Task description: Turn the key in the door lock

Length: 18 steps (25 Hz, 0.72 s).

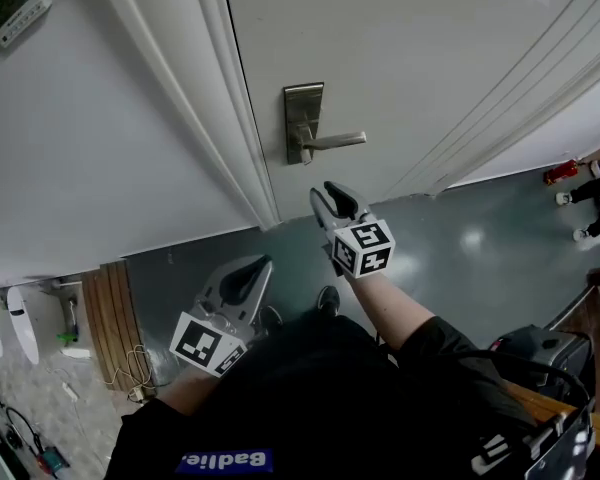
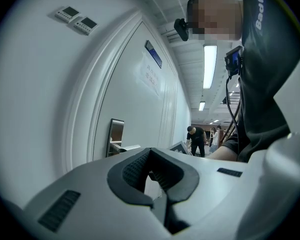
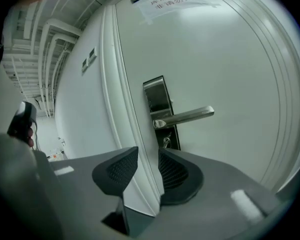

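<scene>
Brushed steel marks the spot: the lock plate [image 3: 161, 109] sits at the edge of the white door [image 3: 230, 59] with its lever handle [image 3: 187, 117] level. Just under the lever a small key [image 3: 166, 142] sits in the keyhole, too tiny to tell its angle. The right claw [image 3: 147, 159] is released, its ribbed pads apart, with only the pale door frame [image 3: 127, 109] showing behind the gap. It points toward the lock from a little way off and touches nothing. The left claw [image 1: 263, 264] is lower and to the left, near the person's body, clenched tip to tip on nothing. A paper notice [image 3: 177, 1] is stuck high on the door. Two wall control panels [image 2: 77, 20] lie beside the frame, and people [image 2: 195, 138] stand far down the corridor.
</scene>
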Each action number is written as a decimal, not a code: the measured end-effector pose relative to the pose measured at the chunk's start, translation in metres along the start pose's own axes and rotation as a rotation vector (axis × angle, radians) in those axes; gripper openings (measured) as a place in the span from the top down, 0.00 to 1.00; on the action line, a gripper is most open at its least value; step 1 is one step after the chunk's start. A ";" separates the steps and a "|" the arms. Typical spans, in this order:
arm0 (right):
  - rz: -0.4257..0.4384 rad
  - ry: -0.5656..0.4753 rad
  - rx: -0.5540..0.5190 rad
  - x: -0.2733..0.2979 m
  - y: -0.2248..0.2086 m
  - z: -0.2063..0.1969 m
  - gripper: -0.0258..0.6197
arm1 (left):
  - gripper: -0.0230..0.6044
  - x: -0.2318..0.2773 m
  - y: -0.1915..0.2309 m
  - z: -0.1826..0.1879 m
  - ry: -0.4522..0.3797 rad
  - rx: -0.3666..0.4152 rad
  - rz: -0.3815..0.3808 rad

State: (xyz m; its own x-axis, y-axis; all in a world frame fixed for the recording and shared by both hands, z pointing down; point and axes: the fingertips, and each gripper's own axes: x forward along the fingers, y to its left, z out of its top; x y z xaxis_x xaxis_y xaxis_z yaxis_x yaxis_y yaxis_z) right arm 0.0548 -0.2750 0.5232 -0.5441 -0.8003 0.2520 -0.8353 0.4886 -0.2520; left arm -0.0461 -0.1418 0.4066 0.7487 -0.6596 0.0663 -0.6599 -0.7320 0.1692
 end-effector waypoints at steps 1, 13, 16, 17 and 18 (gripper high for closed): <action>-0.004 0.006 0.000 0.007 -0.004 -0.002 0.79 | 0.97 0.001 0.002 0.000 -0.001 -0.001 0.007; -0.086 0.063 0.065 0.078 -0.046 -0.016 0.76 | 0.97 -0.004 0.009 -0.020 0.019 -0.048 0.035; -0.088 0.071 0.076 0.090 -0.048 -0.016 0.76 | 0.97 -0.007 0.011 -0.023 0.027 -0.056 0.040; -0.091 0.076 0.076 0.093 -0.049 -0.017 0.76 | 0.97 -0.008 0.011 -0.023 0.031 -0.058 0.040; -0.094 0.079 0.074 0.095 -0.049 -0.017 0.76 | 0.97 -0.009 0.012 -0.024 0.036 -0.059 0.040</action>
State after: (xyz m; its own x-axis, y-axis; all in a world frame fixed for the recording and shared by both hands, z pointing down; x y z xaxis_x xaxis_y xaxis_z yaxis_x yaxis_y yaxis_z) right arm 0.0425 -0.3688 0.5755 -0.4703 -0.8103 0.3498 -0.8766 0.3831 -0.2912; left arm -0.0589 -0.1403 0.4315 0.7244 -0.6807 0.1090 -0.6851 -0.6933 0.2236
